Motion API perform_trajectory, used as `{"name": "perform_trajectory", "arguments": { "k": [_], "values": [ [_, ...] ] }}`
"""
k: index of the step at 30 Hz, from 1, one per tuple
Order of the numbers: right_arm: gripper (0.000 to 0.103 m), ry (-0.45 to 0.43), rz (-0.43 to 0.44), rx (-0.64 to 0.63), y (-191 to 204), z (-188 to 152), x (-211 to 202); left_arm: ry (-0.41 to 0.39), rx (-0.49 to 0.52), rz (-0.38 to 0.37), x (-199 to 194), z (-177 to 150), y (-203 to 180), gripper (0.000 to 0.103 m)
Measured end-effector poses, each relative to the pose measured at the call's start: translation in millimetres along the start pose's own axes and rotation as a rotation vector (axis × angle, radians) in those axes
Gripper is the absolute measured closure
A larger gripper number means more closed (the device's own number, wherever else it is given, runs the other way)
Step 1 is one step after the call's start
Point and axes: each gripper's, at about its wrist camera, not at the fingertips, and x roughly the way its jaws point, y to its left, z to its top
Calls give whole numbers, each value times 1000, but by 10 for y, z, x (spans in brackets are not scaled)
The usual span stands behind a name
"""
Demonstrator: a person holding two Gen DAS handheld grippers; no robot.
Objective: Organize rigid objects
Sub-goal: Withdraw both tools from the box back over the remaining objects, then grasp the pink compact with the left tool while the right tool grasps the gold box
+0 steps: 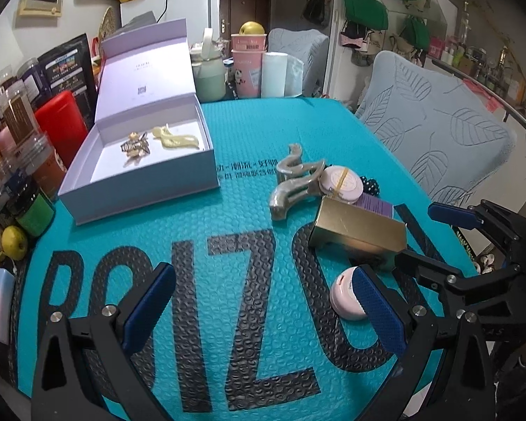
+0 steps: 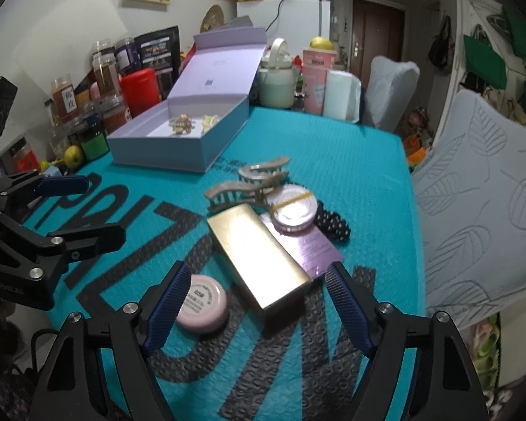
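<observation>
An open lilac gift box (image 1: pixel 140 175) (image 2: pixel 179 147) stands at the table's back left, holding a gold hair clip (image 1: pixel 134 144) and a pale yellow clip (image 1: pixel 173 137). On the teal mat lie a grey claw clip (image 1: pixel 294 182) (image 2: pixel 249 186), a gold box (image 1: pixel 359 231) (image 2: pixel 259 259), a round pink compact (image 1: pixel 345 293) (image 2: pixel 201 303), a banded round tin (image 1: pixel 340 180) (image 2: pixel 294 210), a purple card (image 2: pixel 315 249) and a dotted scrunchie (image 2: pixel 333 224). My left gripper (image 1: pixel 263 312) is open, near the compact. My right gripper (image 2: pixel 259 301) is open around the gold box's near end.
Jars, a red canister (image 1: pixel 61 122) and a yellow fruit (image 1: pixel 14 242) crowd the left edge. A kettle (image 1: pixel 208 73), pink cups (image 1: pixel 247 66) and a paper roll (image 1: pixel 273 73) stand at the back. Chairs with grey covers (image 1: pixel 438 129) sit on the right.
</observation>
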Motion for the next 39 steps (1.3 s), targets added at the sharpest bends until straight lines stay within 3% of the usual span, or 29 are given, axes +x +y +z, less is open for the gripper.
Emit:
{"name": "perform_trajectory", "arguments": {
  "k": [11, 19, 22, 24, 39],
  "values": [
    [23, 46, 57, -4, -118, 57, 420, 41, -36, -14, 165, -24, 47, 1],
    [44, 87, 69, -85, -41, 83, 613, 55, -23, -33, 294, -1, 27, 1],
    [55, 88, 74, -110, -20, 57, 567, 58, -3, -49, 328, -9, 9, 1],
    [58, 90, 80, -93, -32, 29, 518, 64, 2, -80, 354, -14, -3, 1],
    [58, 97, -26, 55, -230, -427, -37, 101, 148, -191, 528, -170, -413, 1]
  ]
}}
